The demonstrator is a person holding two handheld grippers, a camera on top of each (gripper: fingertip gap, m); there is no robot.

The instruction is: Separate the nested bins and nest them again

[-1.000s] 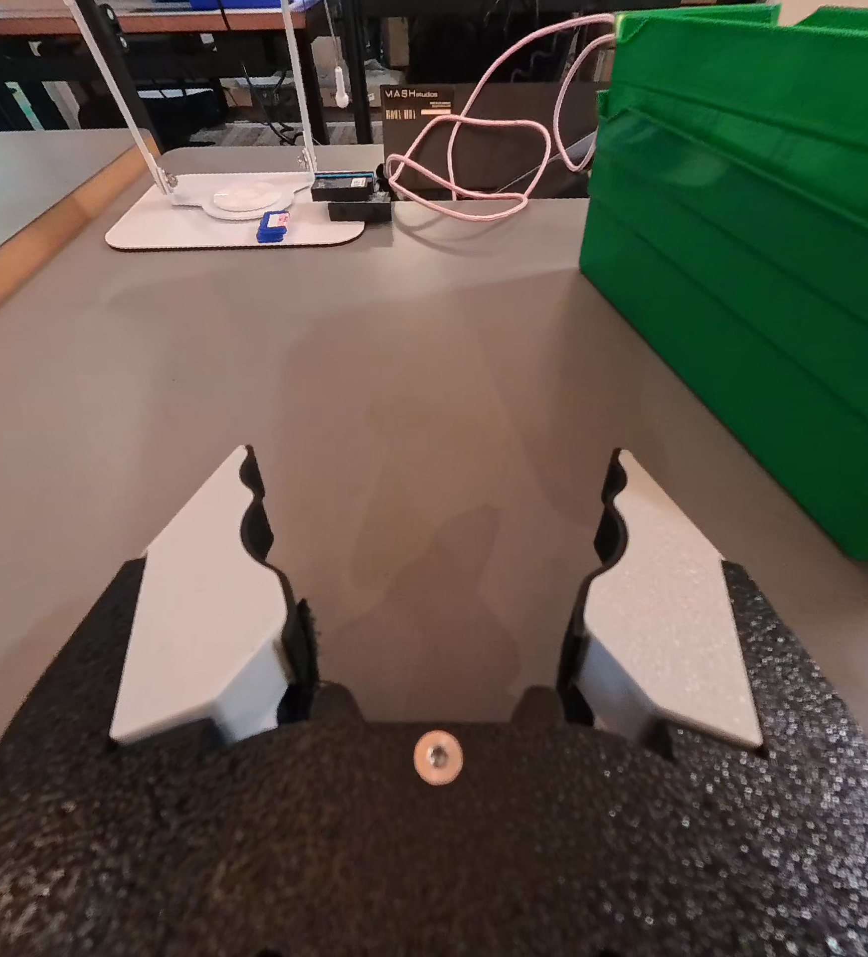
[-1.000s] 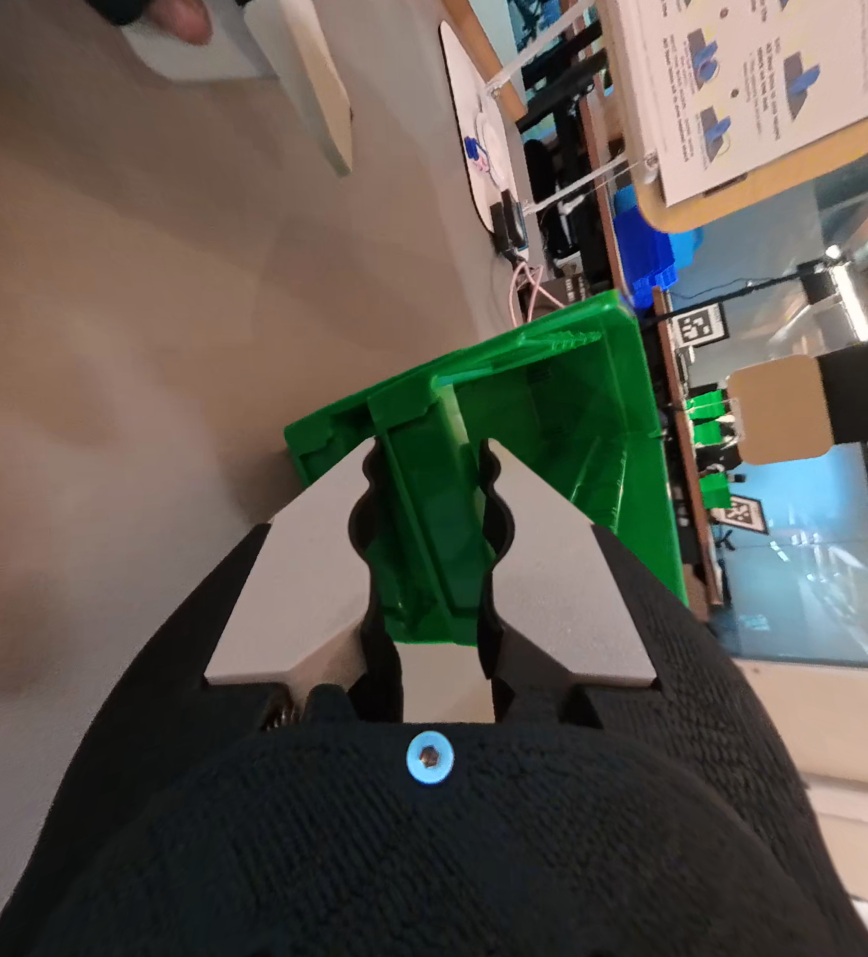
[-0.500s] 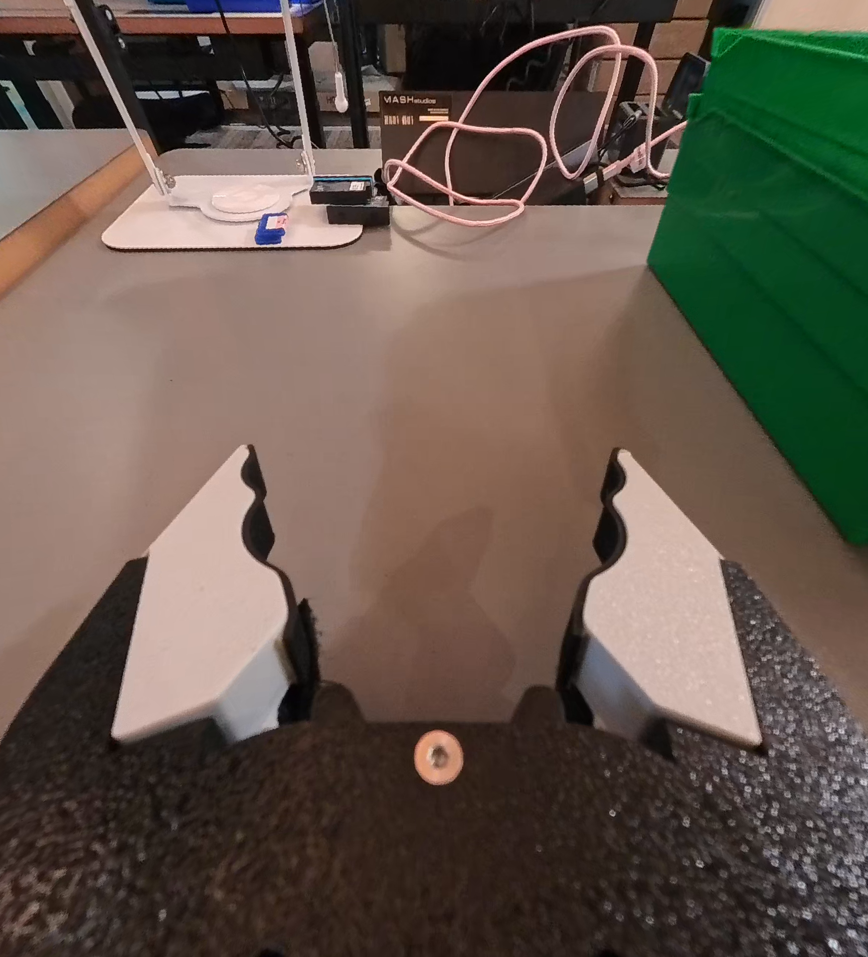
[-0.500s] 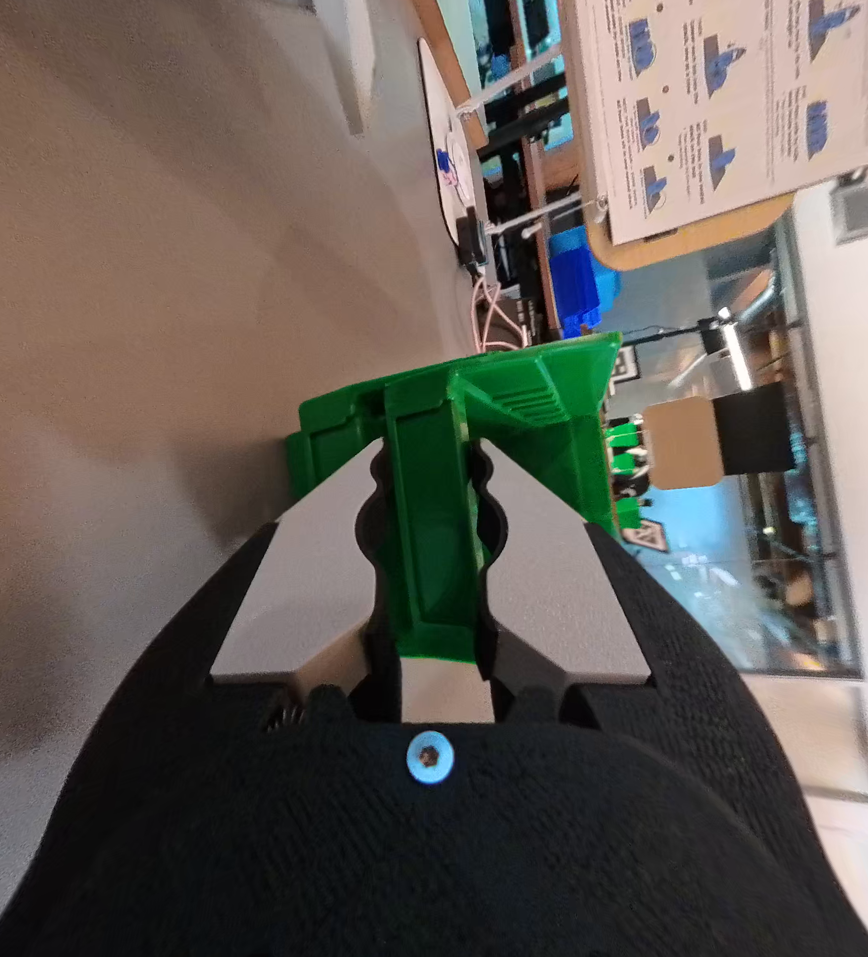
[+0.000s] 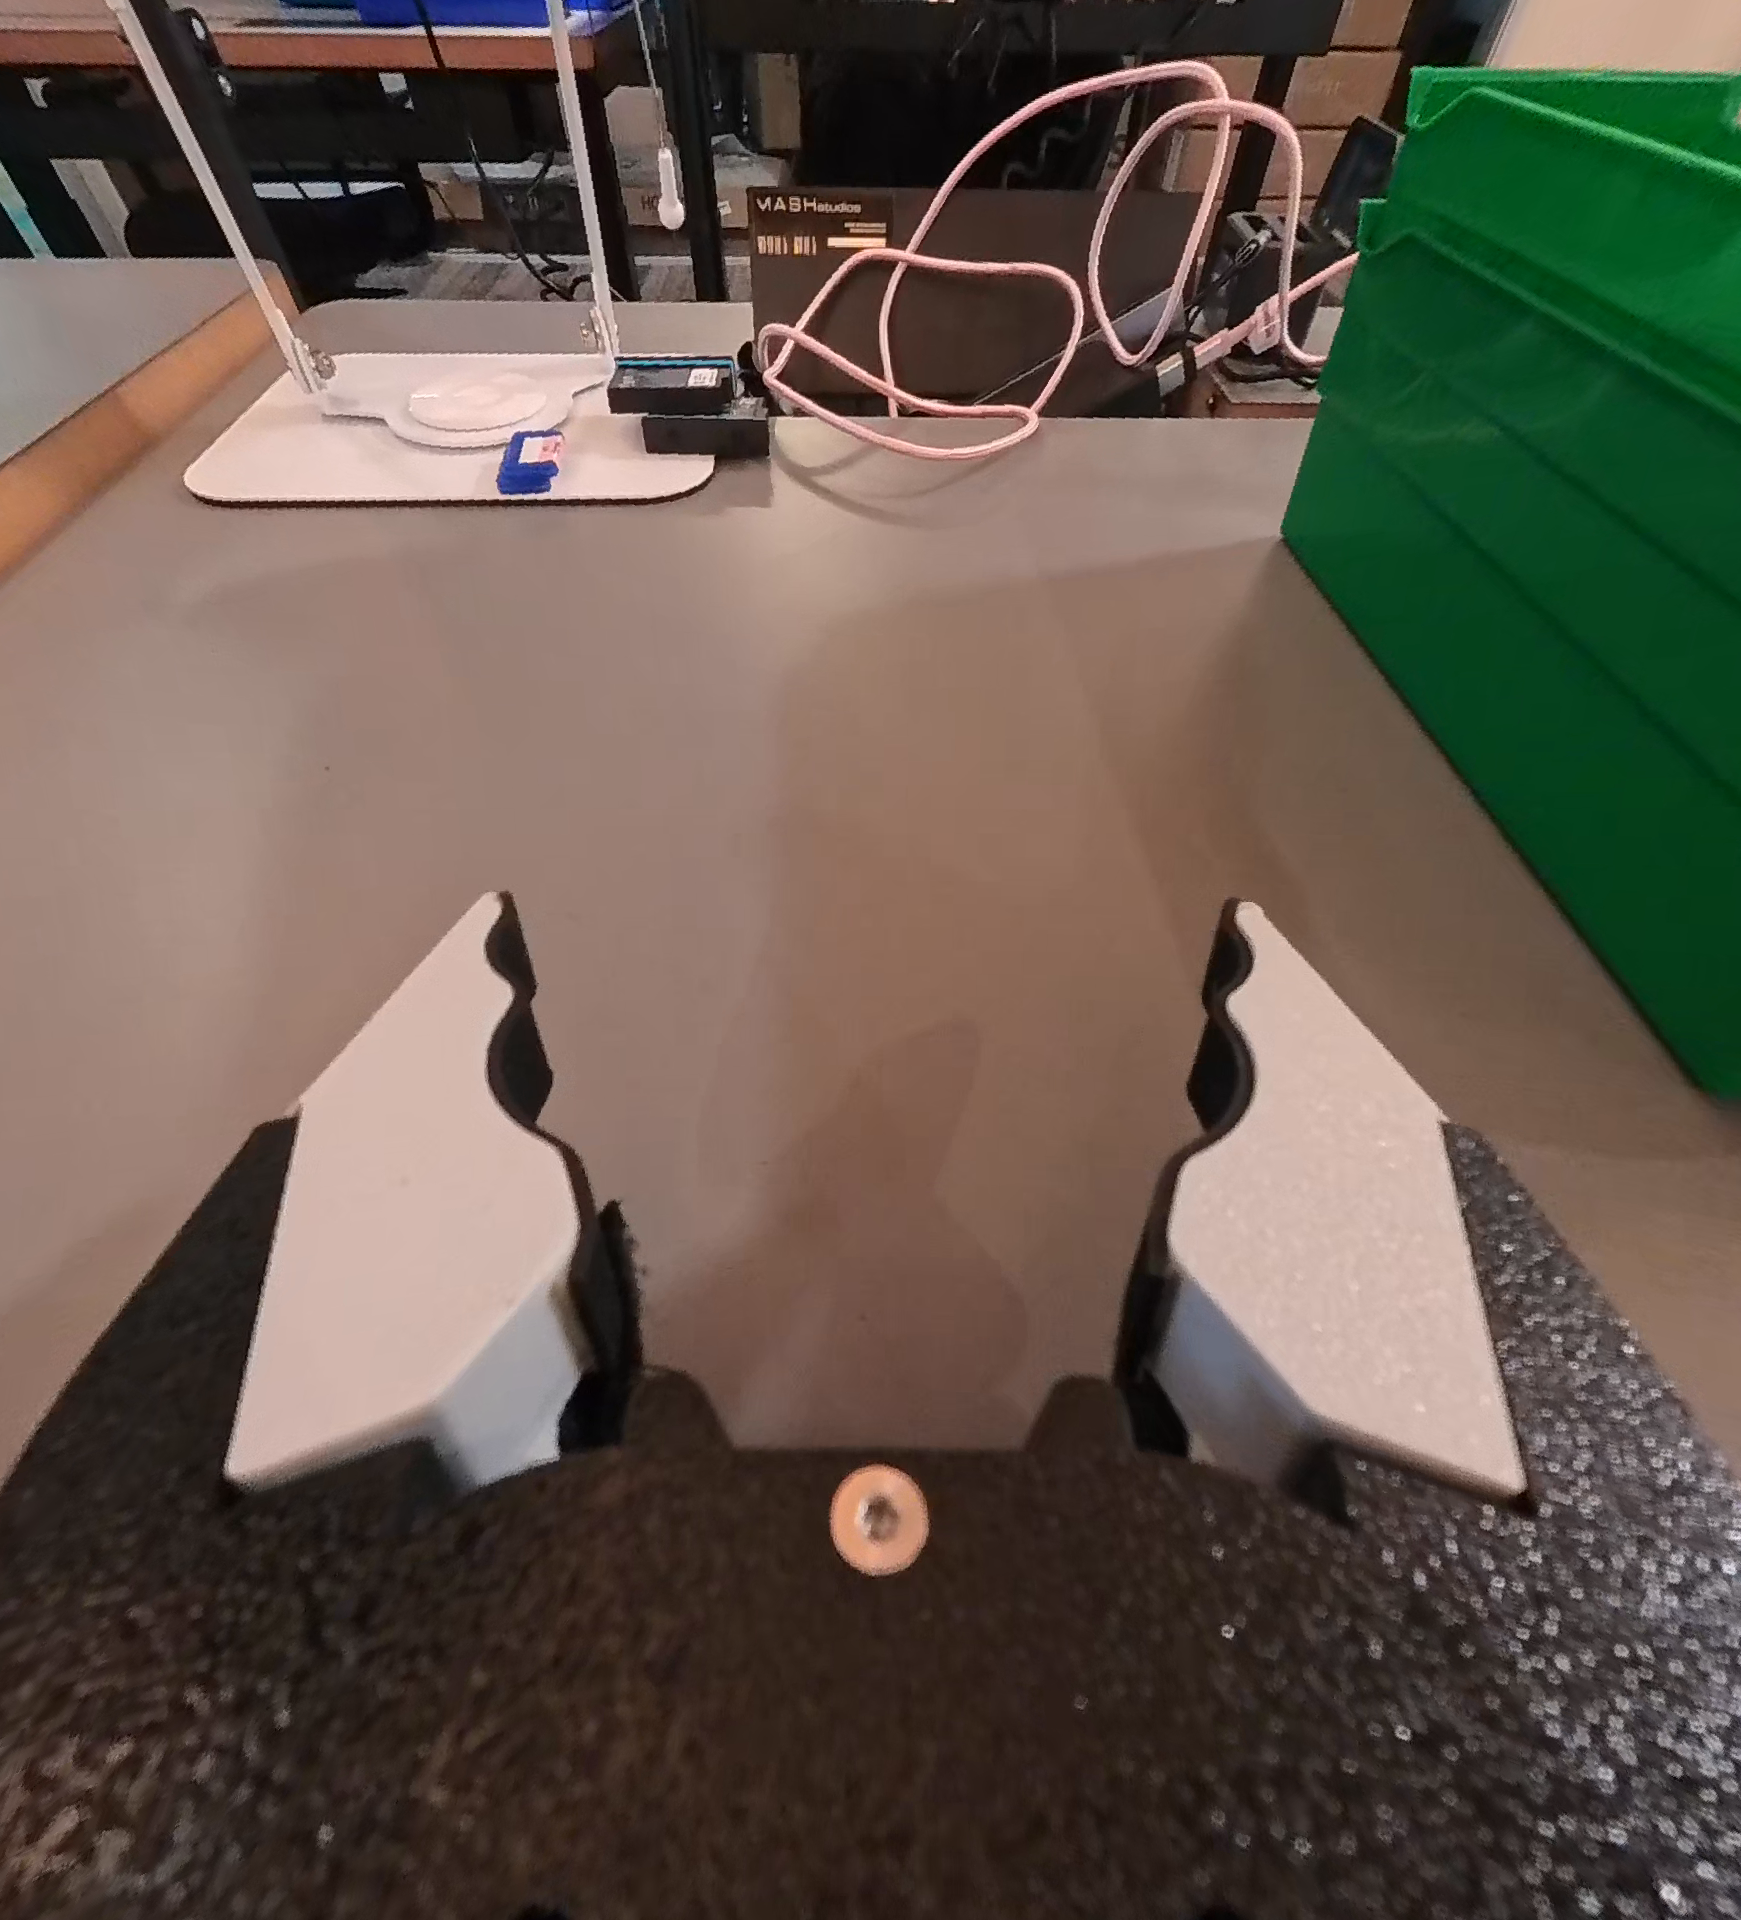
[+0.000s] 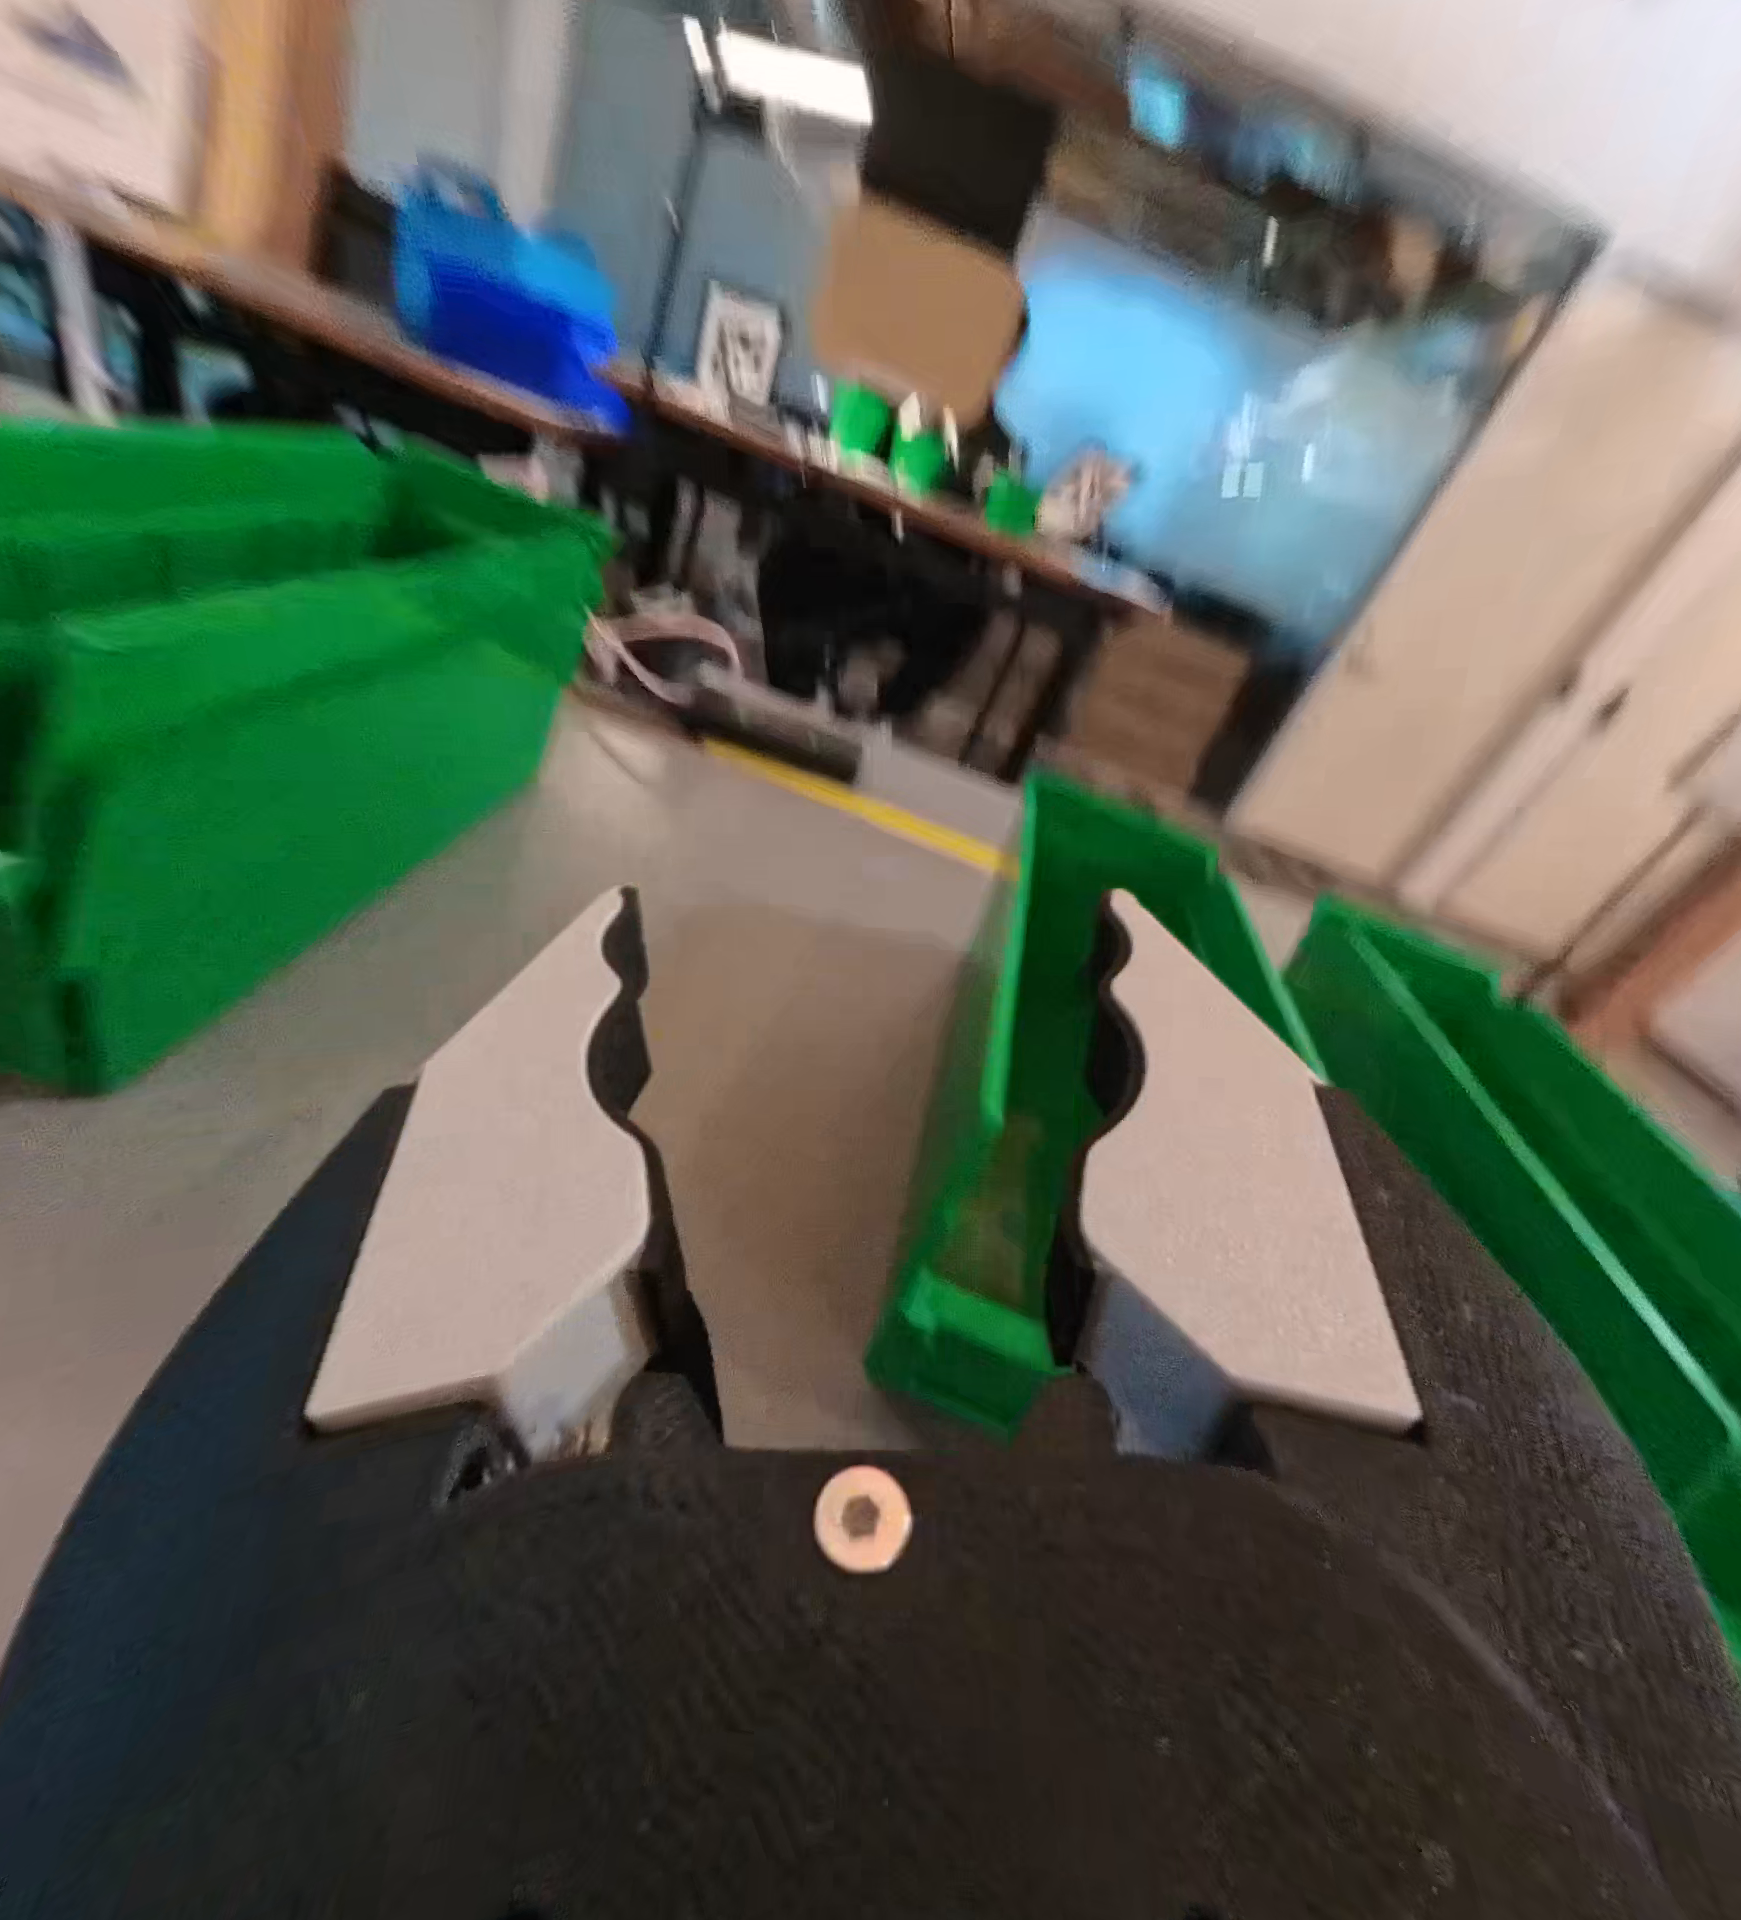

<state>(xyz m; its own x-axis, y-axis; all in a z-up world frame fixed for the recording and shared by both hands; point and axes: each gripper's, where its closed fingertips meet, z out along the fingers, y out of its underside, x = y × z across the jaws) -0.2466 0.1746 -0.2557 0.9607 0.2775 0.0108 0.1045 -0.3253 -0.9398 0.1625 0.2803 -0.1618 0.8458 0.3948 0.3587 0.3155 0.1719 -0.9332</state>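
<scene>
Bearing writing: black box beyond table

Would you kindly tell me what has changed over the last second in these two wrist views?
The right gripper has swung level and opened, letting go of the green plastic bin wall it pinched; that wall now lies against only one of its fingers. The stack of nested green plastic bins slid right, then back left, in the left wrist view. The left gripper stays open and empty over the grey table.

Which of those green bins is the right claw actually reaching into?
The bin on the right: its wall stands between the fingers of the open right claw. The stacked bins on the left sit apart, untouched.
</scene>
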